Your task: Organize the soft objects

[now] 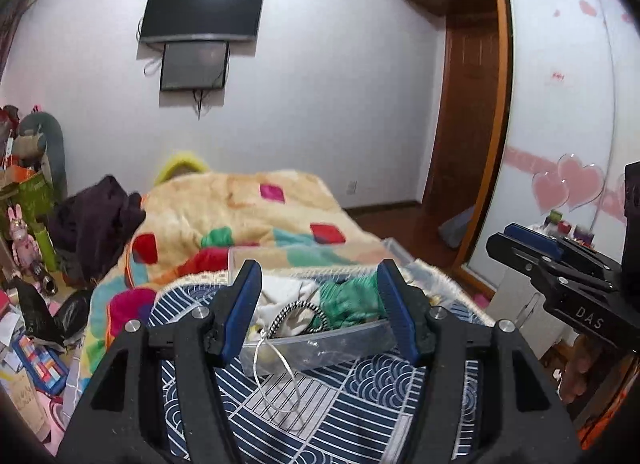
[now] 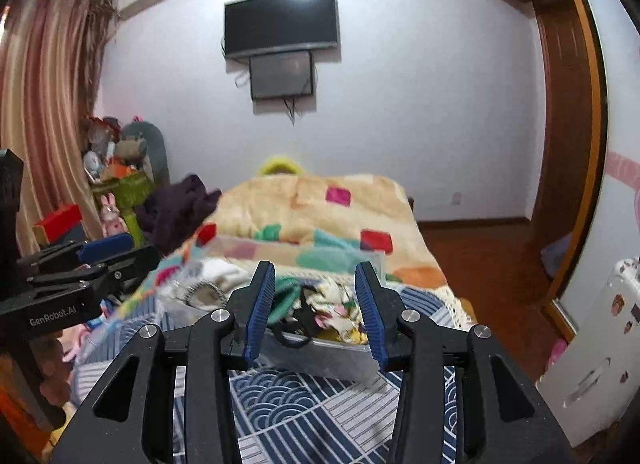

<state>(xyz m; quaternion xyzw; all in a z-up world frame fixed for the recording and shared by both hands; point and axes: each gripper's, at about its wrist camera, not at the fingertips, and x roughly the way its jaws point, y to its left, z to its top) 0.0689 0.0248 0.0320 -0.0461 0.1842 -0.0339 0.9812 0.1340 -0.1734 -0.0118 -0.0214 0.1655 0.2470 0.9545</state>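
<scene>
A clear plastic box (image 1: 320, 350) sits on the blue patterned bed cover (image 1: 340, 404), filled with soft items: a green cloth (image 1: 348, 300), a white cloth (image 1: 280, 292) and a black-and-white cord (image 1: 292, 314). A silver loop (image 1: 280, 380) hangs over its front wall. My left gripper (image 1: 320, 304) is open and empty, just in front of the box. The box also shows in the right wrist view (image 2: 332, 356), holding a floral cloth (image 2: 340, 312) and a black strap (image 2: 296, 328). My right gripper (image 2: 316, 308) is open and empty, close to the box's front.
A colourful fleece blanket (image 1: 240, 216) covers the bed behind the box. A dark purple garment (image 1: 96, 220) lies at its left edge. Toys and clutter (image 1: 28, 224) crowd the floor at left. A white suitcase (image 2: 592, 348) stands at right by the wardrobe (image 1: 560, 104).
</scene>
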